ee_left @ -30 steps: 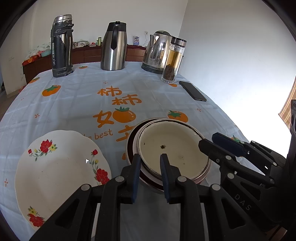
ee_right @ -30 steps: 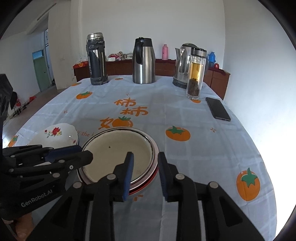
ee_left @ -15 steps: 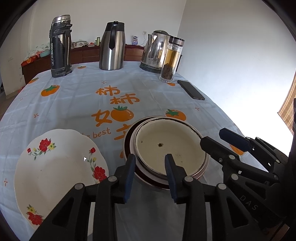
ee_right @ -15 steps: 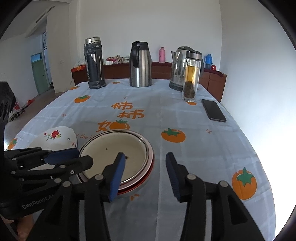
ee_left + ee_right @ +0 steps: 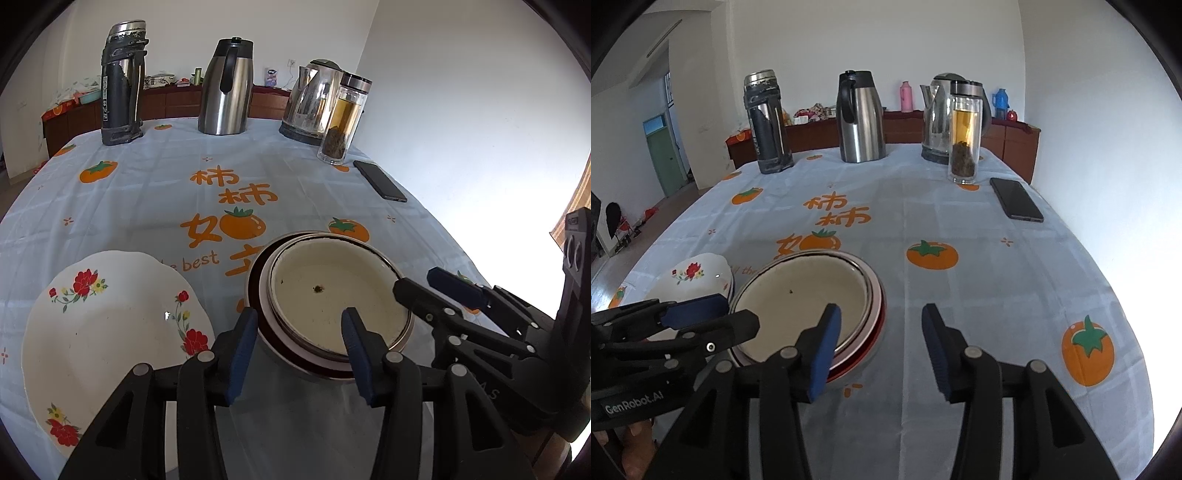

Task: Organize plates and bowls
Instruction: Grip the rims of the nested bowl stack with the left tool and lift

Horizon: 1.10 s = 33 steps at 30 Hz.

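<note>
A cream enamel bowl (image 5: 332, 291) sits nested in a white and dark-red bowl (image 5: 266, 332) on the tablecloth. A white floral plate (image 5: 110, 332) lies to its left. My left gripper (image 5: 299, 328) straddles the stack's near rim. Its jaws are opening and the pads stand clear of the rim. In the right wrist view the stack (image 5: 805, 295) is left of centre with the floral plate (image 5: 694, 277) beyond it. My right gripper (image 5: 881, 321) is open astride the stack's right edge, one pad above the bowl and one outside it, touching nothing. Each gripper shows in the other's view: right gripper (image 5: 419, 280), left gripper (image 5: 727, 315).
At the table's far side stand a dark thermos (image 5: 122, 85), a steel carafe (image 5: 227, 88), a kettle (image 5: 314, 99) and a glass tea bottle (image 5: 345, 118). A black phone (image 5: 380, 181) lies near the right edge. A wooden sideboard (image 5: 1008, 144) lines the back wall.
Both grippers' jaws have spread apart around the bowl stack's rim; the left one widened throughout, the right one opened first and then held. The stack and plate have not moved.
</note>
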Tool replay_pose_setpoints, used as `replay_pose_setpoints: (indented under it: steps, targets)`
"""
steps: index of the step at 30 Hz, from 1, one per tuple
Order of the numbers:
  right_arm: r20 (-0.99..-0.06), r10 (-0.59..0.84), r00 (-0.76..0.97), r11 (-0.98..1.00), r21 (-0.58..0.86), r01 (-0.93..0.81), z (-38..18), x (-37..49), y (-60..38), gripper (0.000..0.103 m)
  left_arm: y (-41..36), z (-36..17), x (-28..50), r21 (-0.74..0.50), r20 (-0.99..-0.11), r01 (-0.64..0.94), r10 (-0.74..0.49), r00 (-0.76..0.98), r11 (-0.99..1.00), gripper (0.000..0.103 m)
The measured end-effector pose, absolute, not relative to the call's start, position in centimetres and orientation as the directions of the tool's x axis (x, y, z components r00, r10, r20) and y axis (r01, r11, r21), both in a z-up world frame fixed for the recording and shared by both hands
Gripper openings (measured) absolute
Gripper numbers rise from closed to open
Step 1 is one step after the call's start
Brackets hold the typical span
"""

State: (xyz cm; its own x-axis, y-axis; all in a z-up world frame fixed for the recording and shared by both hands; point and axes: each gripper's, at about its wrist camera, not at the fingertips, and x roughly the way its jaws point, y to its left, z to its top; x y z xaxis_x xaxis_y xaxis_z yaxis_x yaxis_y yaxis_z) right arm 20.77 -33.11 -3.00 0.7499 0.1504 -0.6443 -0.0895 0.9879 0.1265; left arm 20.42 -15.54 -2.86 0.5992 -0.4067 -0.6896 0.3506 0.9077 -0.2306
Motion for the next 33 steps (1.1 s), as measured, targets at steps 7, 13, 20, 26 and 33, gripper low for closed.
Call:
replay_pose_setpoints:
  steps: [7,13,20,26,33]
  targets:
    - [-0.666,0.165,0.727,0.985,0.148,-0.088,-3.8,21.8,-32.9,0.045,-15.1,-3.4,21.7,-0.25,-0.709,0.336,-0.408,0.576,0.908,0.05]
    - [-0.694,0.19,0.694,0.981,0.169,-0.099,-4.5,22.5,-32.9,0.045,-15.5,-3.9,22.0,-0.244,-0.723,0.329,-0.397,0.565,0.912,0.05]
    - [-0.708,0.227,0.669,0.971,0.216,-0.101,-5.1,23.1,-32.9,0.03,-16.0,-3.9,22.0,-0.213,-0.738,0.312,-0.362,0.57,0.926,0.047]
    - [-0.714,0.195,0.673,0.977,0.203,-0.068,-4.8,23.1,-33.3,0.026,-16.6,-3.6,21.5,-0.181,-0.737,0.314,-0.34,0.585,0.932,0.042]
    - [-0.707,0.195,0.68,0.977,0.201,-0.071,-3.9,22.9,-33.2,0.026,-16.2,-3.0,21.1,-0.195,-0.726,0.298,-0.342,0.597,0.934,0.041]
